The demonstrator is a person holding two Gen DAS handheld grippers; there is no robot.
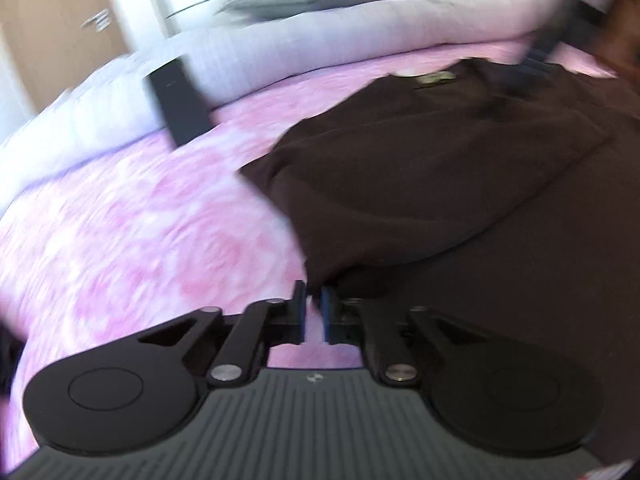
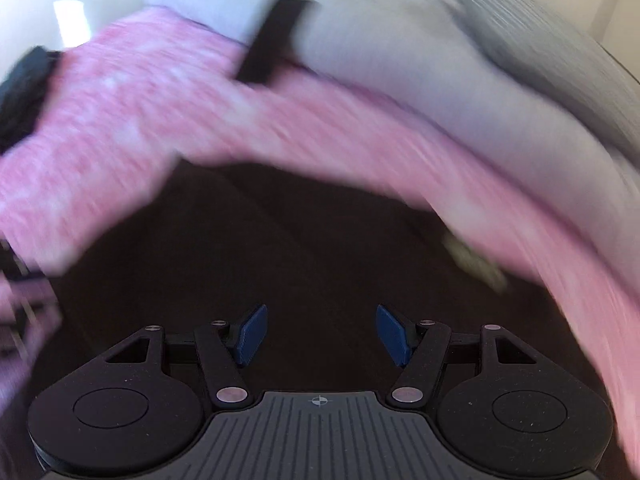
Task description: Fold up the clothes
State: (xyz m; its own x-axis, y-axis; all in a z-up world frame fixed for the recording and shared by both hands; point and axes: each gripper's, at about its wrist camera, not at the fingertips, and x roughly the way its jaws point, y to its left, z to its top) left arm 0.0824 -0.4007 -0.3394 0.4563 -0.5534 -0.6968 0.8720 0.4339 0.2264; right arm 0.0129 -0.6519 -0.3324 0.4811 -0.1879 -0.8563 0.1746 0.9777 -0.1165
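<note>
A dark brown shirt (image 1: pixel 440 168) lies on a pink patterned bed cover (image 1: pixel 140 232), its neck label (image 1: pixel 436 78) at the far side. My left gripper (image 1: pixel 314 300) is shut on the shirt's near edge, which rises into the blue pads (image 1: pixel 329 308). In the right wrist view the same shirt (image 2: pixel 280 248) fills the middle, with its label (image 2: pixel 476 264) at the right. My right gripper (image 2: pixel 320 332) is open and empty, just above the fabric. Both views are motion-blurred.
A flat black object (image 1: pixel 180 100) lies at the far edge of the cover against white bedding (image 1: pixel 320 48); it also shows in the right wrist view (image 2: pixel 272 40). A wooden cupboard (image 1: pixel 52 24) stands at the back left. A dark item (image 2: pixel 20 92) sits at the left.
</note>
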